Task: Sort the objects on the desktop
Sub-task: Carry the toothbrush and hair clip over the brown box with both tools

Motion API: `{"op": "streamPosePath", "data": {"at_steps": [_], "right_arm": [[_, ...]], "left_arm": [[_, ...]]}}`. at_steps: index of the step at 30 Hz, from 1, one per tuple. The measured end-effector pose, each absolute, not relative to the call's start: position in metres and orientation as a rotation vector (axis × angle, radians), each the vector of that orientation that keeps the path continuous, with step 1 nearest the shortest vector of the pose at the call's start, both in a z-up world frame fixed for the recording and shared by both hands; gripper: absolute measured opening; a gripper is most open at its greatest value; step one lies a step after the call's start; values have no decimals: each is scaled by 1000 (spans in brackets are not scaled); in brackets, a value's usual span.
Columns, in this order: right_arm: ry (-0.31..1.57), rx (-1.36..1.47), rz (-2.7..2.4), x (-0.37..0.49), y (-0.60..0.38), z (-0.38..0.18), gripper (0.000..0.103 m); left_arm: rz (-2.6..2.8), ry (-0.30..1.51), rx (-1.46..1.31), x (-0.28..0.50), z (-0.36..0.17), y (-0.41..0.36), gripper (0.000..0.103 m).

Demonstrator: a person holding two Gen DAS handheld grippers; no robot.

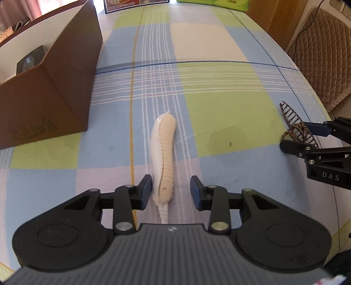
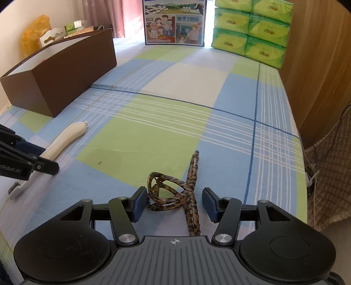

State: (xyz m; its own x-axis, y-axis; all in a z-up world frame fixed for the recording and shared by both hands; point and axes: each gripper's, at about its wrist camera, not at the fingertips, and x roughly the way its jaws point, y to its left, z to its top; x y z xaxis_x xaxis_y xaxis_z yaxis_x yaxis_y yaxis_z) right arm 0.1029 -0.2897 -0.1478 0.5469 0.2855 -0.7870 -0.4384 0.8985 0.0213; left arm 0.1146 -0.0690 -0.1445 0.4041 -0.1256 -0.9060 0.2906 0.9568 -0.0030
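Left gripper [image 1: 171, 193] open astride cream brush handle [image 1: 163, 157], long axis running straight ahead between the fingers (right gripper [image 2: 174, 205] likewise open around the hair clip [image 2: 173, 193]).

Bench [image 2: 186, 79] ran up the centre of both views, covered w/ a checked cloth [image 2: 140, 140] in blue, green, cream & lilac. Wood-grain panel [image 2: 318, 72] filled the right side of the right-wrist view. Quilted brown chair cover [image 1: 324, 54] sat upper right in the left-wrist view. Pinkish curtains [image 2: 103, 13] hung top left-centre, w/ bright daylight behind. Pale wall [image 2: 13, 30] at upper left. Green tissue packs [image 2: 252, 24] were stacked top right, picture carton [image 2: 174, 22] top centre.
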Motion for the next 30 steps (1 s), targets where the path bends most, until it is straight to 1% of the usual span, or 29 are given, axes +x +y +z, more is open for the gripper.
{"op": "streamPosePath", "data": {"at_steps": [1, 3, 4, 8, 9, 11, 12, 13, 20, 30], "right_arm": [[894, -186, 429, 103, -290, -148, 53], [892, -191, 427, 102, -289, -148, 53], [891, -193, 425, 102, -288, -148, 53], [889, -204, 424, 100, -285, -149, 52], [888, -207, 434, 99, -284, -148, 46], [889, -233, 442, 96, -280, -146, 45], [887, -239, 449, 94, -279, -146, 43], [885, -235, 456, 93, -278, -144, 39], [909, -243, 525, 83, -261, -137, 38], [852, -201, 673, 79, -216, -101, 38]], "left_arm": [[-263, 1124, 167, 115, -144, -68, 27], [-261, 1122, 166, 114, -144, -66, 18], [-261, 1121, 164, 113, -144, -64, 17], [-267, 1121, 154, 108, -143, -60, 16], [-268, 1122, 150, 106, -143, -58, 16], [-266, 1127, 135, 103, -143, -53, 16], [-267, 1129, 129, 102, -143, -51, 16], [-266, 1131, 124, 100, -142, -48, 16], [-220, 1123, 52, 89, -133, -16, 16], [-124, 1025, -60, 75, -88, 40, 16]]}}
